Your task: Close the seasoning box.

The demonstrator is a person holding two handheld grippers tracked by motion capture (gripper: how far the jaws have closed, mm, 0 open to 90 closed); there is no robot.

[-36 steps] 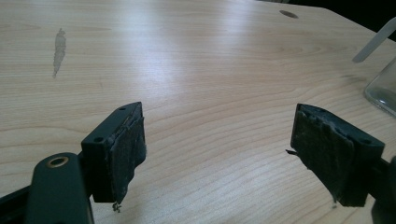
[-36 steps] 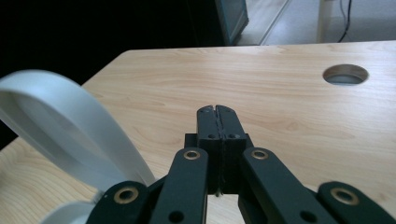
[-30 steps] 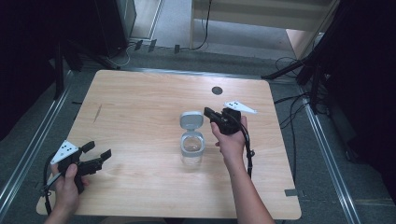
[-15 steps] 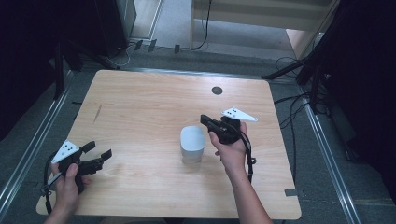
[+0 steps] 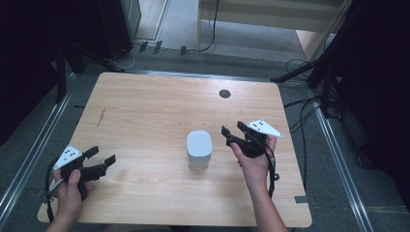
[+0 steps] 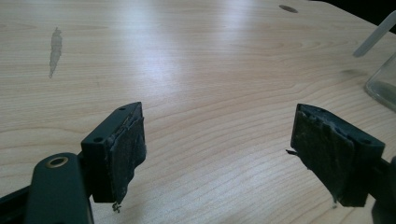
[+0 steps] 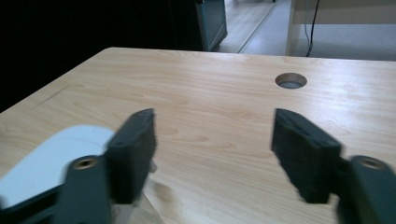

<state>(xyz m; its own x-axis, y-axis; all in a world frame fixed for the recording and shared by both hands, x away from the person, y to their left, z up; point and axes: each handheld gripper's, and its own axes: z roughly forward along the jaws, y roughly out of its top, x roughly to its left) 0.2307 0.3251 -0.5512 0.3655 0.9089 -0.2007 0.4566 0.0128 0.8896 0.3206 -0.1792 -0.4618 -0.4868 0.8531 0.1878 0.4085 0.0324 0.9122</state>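
I see one clear jar [image 5: 198, 153] with a white lid [image 5: 199, 143] standing upright near the middle of the wooden surface [image 5: 145, 111], a little toward the near edge. My right tongs [image 5: 233, 131] are just to the right of the jar, apart from it, with the jaws wide open and nothing between them. In the right gripper view the lid [image 7: 56, 158] shows at the lower left, beside the left jaw; this view is blurred, so I cannot tell for sure how close the jaw is to it. My left tongs [image 5: 102, 159] rest at the near left corner, well apart from the jar, also wide open and empty.

What could go wrong, in my judgement: the lid may only be sitting loosely on top, so a sideways brush from the right tongs could knock it off or tip the jar. If I close on the smooth wall too low or off-centre, the jar could slip or turn.

Count: one jar, one lid, two tongs, one round hole [image 5: 224, 94] at the far side of the surface, one dark mark [image 5: 101, 117] on the left.
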